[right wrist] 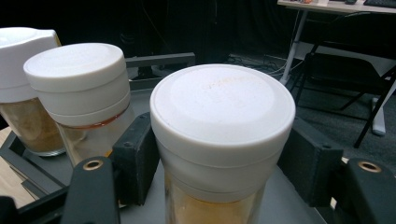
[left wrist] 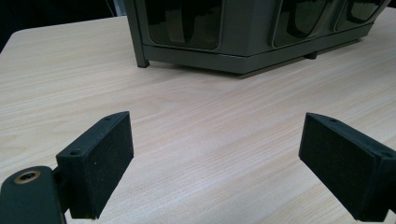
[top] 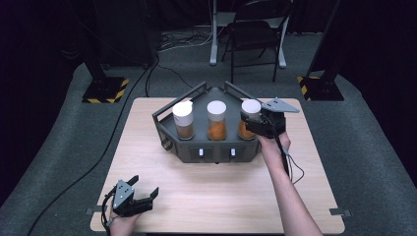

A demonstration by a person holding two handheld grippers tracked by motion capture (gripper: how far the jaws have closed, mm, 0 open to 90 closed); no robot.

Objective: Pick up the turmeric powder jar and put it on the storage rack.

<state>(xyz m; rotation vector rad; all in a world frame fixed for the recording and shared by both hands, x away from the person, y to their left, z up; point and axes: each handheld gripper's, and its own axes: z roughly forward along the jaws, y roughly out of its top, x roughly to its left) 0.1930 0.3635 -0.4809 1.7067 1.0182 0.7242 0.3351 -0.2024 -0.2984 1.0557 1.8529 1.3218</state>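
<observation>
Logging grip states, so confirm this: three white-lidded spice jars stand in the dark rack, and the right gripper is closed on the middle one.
Not the middle one. The right gripper is closed on the rightmost jar of the three in the dark rack, as the high view shows; the right gripper view shows its pads against that jar.

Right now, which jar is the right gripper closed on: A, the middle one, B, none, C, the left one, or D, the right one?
D: the right gripper has its pads against the right jar just under its white lid, while the left gripper rests open on the table.
</observation>
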